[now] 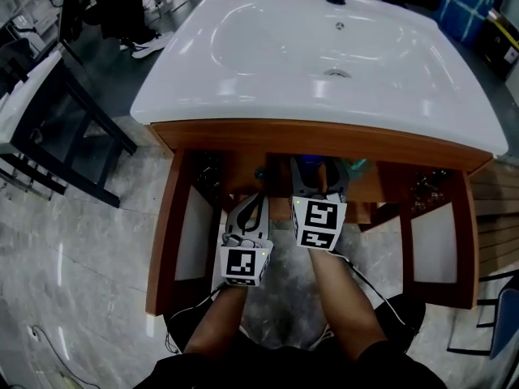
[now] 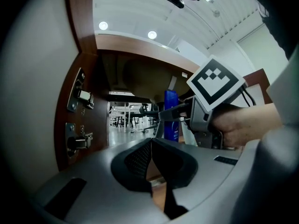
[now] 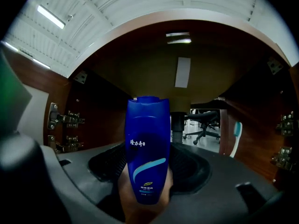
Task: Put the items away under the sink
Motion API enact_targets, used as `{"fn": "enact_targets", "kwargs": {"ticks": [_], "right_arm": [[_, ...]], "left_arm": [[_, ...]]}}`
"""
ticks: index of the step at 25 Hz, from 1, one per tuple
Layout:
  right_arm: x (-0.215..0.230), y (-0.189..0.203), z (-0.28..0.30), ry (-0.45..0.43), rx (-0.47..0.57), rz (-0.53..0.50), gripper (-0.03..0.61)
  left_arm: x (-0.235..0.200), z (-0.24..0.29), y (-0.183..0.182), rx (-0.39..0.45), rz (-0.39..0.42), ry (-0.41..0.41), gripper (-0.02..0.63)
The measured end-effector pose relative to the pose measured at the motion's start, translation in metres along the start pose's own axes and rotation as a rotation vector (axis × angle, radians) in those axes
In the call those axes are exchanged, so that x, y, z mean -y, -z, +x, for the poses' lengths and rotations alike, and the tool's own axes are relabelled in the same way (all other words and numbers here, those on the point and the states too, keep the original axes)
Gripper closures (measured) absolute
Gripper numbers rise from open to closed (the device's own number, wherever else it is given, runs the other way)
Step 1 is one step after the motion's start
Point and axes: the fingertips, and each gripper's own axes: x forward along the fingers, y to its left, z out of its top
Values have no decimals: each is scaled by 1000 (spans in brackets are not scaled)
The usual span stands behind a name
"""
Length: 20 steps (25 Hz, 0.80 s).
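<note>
We see left gripper [image 2: 150, 146] pinched closed, empty. Right gripper [image 3: 148, 171] clamps one blue bottle [image 3: 148, 143], upright, frame centre, at the open cabinet [image 3: 107, 85]. Head view hides it almost entirely under the sink [image 1: 182, 83]. Farther right: one toothbrush [image 3: 236, 133], lower end cut off.

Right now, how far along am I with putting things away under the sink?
Done: the cabinet doors are open, and a toothbrush leans at the right wall inside. In hand: the right gripper holds the blue bottle upright at the cabinet opening; the left gripper is shut, empty. Left: set the bottle down, release. No other items in view.
</note>
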Motion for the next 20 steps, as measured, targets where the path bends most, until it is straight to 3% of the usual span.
{"fn": "enact_targets", "kwargs": {"ticks": [10, 20], "right_arm": [[8, 14, 27, 19, -73, -1, 295], [11, 15, 29, 31, -25, 13, 288]], "left_arm": [[1, -1, -4, -5, -2, -11, 592], [-4, -7, 4, -11, -32, -21, 592]]}}
